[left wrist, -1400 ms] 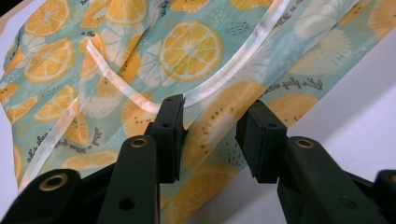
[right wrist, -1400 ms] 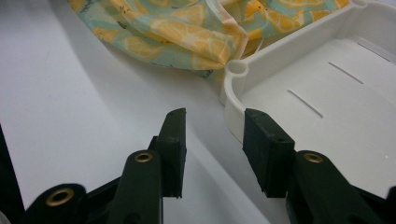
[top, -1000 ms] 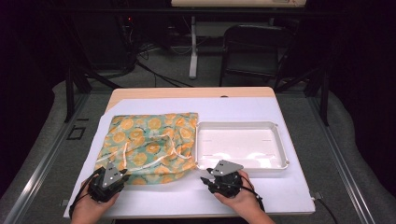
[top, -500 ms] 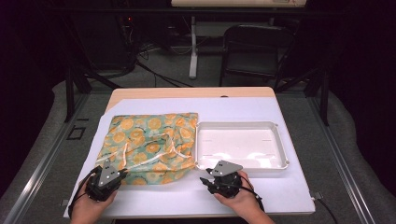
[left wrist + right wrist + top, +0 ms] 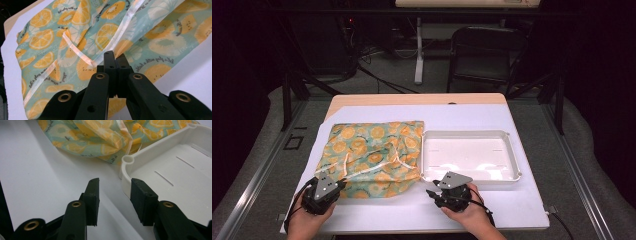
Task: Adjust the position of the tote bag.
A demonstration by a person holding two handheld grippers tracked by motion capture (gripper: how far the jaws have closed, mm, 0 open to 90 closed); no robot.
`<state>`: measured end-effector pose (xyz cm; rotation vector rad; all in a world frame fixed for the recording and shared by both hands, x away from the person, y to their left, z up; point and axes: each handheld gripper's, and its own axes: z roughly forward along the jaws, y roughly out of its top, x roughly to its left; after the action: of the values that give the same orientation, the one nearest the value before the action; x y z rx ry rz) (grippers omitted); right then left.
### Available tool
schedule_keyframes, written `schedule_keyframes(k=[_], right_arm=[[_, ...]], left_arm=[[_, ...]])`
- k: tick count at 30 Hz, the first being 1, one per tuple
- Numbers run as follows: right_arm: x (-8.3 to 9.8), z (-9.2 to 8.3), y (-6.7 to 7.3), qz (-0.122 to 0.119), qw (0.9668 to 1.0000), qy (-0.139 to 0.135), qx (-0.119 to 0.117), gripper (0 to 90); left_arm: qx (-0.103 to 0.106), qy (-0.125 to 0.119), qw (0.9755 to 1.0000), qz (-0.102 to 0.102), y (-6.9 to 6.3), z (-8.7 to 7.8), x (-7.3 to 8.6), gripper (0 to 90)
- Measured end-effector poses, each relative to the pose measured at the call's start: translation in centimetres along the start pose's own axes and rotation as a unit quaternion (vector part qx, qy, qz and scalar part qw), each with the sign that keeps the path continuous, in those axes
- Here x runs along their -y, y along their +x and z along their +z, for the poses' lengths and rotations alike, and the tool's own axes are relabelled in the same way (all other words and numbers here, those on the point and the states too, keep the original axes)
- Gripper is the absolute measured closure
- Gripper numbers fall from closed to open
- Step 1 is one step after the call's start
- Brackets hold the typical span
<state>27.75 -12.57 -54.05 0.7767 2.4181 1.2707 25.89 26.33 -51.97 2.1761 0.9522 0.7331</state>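
bag: we see a citrus-print drawstring bag [image 5: 372, 152], soft, light, at desk's left.
left gripper [image 5: 115, 56]: clenched on bag's near hem.
right gripper [image 5: 113, 192]: released, beside white tray [image 5: 175, 170].

high view: overhead, far | gripper views: low, close | shared: fruit-print cloth [image 5: 372, 152], table [image 5: 492, 205]

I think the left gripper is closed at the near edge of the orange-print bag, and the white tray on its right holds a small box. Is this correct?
Not fully. The white tray is empty, as the high view shows. The rest stands: the left gripper is closed at the near edge of the orange-print bag, and the tray lies to the bag's right.
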Motion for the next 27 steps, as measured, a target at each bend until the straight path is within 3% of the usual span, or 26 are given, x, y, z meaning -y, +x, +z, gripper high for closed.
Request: schedule_keyframes(k=[13, 27], right_arm=[[0.0, -0.1, 0.0, 0.003, 1.0, -0.004, -0.001, 58.9], [0.0, -0.2, -0.2, 0.007, 0.9999, -0.008, -0.003, 58.8]], left_arm=[[-0.009, -0.02, 0.9996, -0.018, 0.3, -0.5, -1.0, 90.0], [-0.023, -0.031, 0.9992, -0.01, 0.5, -1.0, -2.6, 90.0]])
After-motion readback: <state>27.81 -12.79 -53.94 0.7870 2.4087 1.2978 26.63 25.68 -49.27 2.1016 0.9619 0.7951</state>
